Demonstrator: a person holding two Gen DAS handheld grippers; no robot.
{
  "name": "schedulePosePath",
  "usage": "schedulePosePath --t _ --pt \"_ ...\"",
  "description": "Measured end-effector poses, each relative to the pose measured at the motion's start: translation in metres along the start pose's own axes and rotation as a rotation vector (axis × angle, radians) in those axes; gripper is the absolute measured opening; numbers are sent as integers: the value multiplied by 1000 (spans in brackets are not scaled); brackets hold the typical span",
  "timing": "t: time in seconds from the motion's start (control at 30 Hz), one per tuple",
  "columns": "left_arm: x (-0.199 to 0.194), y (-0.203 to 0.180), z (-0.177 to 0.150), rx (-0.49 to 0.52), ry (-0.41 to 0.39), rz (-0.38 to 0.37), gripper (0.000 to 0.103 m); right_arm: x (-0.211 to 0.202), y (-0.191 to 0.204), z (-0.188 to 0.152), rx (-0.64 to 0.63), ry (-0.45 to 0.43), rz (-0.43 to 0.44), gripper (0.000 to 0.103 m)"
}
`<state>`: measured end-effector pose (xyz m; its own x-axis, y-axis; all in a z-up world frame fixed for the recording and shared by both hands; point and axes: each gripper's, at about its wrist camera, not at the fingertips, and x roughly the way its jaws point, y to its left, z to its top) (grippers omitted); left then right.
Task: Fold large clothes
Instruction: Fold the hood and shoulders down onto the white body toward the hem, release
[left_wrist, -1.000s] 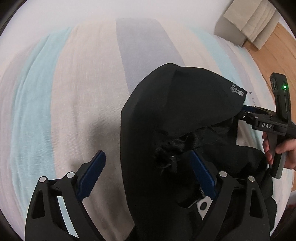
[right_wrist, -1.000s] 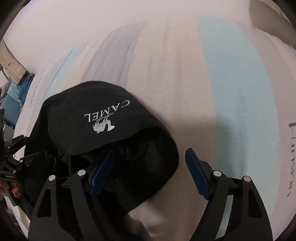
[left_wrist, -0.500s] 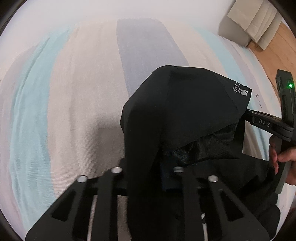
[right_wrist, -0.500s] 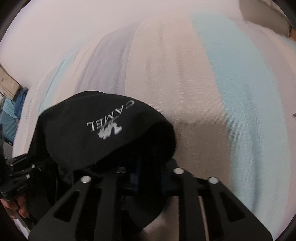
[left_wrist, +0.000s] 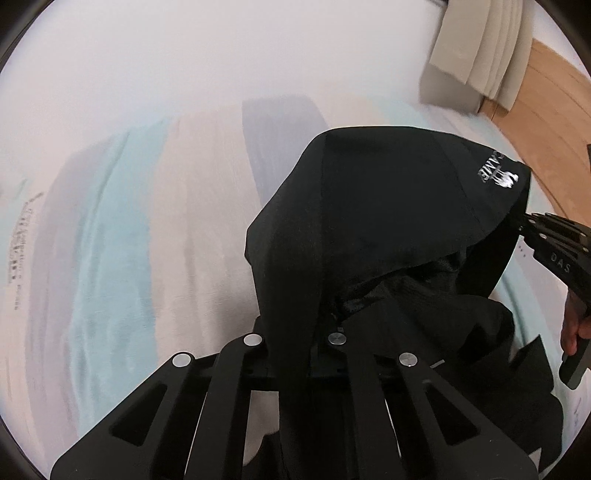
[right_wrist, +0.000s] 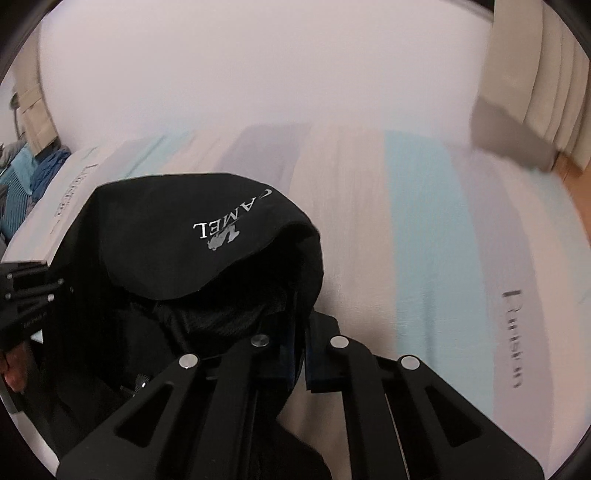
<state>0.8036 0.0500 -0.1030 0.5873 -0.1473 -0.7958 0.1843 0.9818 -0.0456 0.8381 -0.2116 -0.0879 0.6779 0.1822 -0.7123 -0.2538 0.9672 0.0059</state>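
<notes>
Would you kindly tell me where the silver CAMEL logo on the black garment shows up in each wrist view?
Left wrist view: the CAMEL logo sits upper right, near the black garment's right edge, seen edge-on.
Right wrist view: the logo sits left of centre on the hood-like fold, upside down.
Shared landmark: the striped bedsheet, with its blue stripe, lies beneath the garment in both.

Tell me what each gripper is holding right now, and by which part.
Both hold the black jacket: left gripper pinches the hood's left edge, right gripper its right edge.

Left tool (left_wrist: 295, 354) clamped shut, right tool (right_wrist: 300, 354) clamped shut, both angled downward
</notes>
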Motion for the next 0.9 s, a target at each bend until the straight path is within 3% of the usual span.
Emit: schedulePosePath --t 0.23,0.43,0.63,0.9 --pt "-71 -6 -28 -19 -114 15 4 -81 21 -22 -37 -125 -42 2" --pt "-124 -23 -71 -19 -182 25 4 -141 38 -51 -58 -173 -63 2" --pt "-147 -38 -106 -14 -194 54 4 -181 52 -89 -54 -168 -92 2" --pt "-165 -49 -160 -15 -180 84 4 -210 75 -158 -66 -86 -118 2"
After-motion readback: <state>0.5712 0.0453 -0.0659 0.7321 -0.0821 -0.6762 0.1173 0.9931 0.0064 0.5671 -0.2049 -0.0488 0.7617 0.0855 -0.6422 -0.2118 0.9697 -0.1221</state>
